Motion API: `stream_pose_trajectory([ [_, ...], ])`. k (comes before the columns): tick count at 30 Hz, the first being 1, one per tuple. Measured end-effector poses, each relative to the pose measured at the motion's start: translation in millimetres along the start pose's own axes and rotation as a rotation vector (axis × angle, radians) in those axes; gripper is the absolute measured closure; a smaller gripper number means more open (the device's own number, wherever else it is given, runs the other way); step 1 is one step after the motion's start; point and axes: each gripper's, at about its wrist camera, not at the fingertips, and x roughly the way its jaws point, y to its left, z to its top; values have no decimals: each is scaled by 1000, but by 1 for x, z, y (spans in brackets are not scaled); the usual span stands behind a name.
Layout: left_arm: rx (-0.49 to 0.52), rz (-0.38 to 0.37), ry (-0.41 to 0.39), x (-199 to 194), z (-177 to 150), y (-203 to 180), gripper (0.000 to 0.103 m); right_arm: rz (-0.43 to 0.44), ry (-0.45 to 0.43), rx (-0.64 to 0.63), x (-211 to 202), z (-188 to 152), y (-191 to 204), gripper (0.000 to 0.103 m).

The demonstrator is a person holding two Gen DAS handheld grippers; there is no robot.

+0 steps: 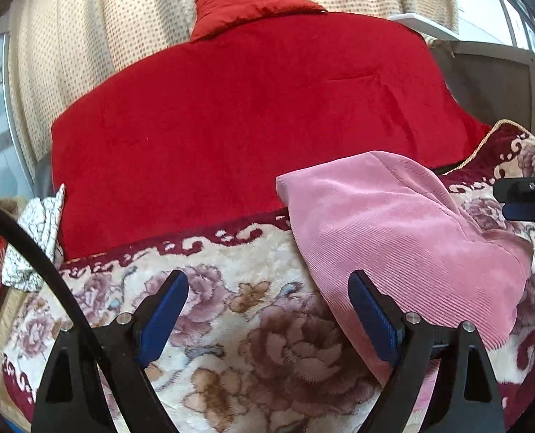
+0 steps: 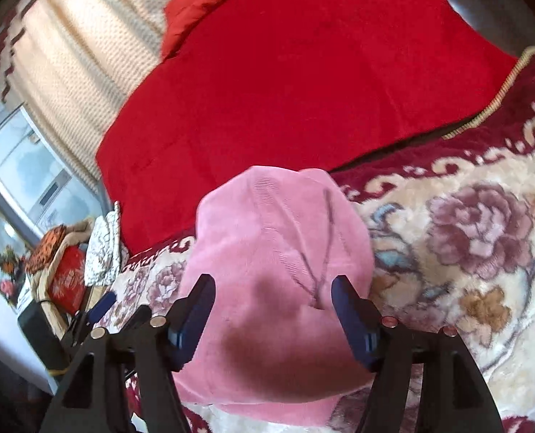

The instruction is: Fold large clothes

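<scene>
Left gripper point(image 1: 267, 310): jaws spread, empty, above blanket point(image 1: 267, 353).
Right gripper point(image 2: 272, 310): jaws apart, straddling pink garment point(image 2: 267, 252), likely pre-grasp.

No legible text anywhere.

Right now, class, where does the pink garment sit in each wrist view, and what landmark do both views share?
Left wrist view: pink garment lies at lower right, partly under the right-hand finger.
Right wrist view: pink garment fills the lower centre, between the open tongs.
Shared landmark: the red jacket just behind it.
</scene>
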Motion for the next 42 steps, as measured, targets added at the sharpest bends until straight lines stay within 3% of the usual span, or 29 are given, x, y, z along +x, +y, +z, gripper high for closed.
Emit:
stream_pose_trajectory([
  [21, -23, -54, 18, 3, 9, -5, 13, -20, 21, 13, 5, 4, -18, 32],
  [23, -46, -114, 39, 6, 9, -2, 13, -4, 30, 20, 6, 4, -21, 32],
  [28, -167, -356, 130, 20, 9, 13, 13, 30, 78, 39, 14, 2, -26, 31],
  [34, -209, -465, 180, 33, 7, 13, 13, 93, 142, 102, 26, 1, -37, 31],
  [38, -266, -583, 219, 44, 7, 17, 13, 81, 168, 115, 35, 1, -43, 31],
  [42, -247, -650, 238, 48, 8, 8, 13, 99, 215, 164, 50, 4, -56, 27],
])
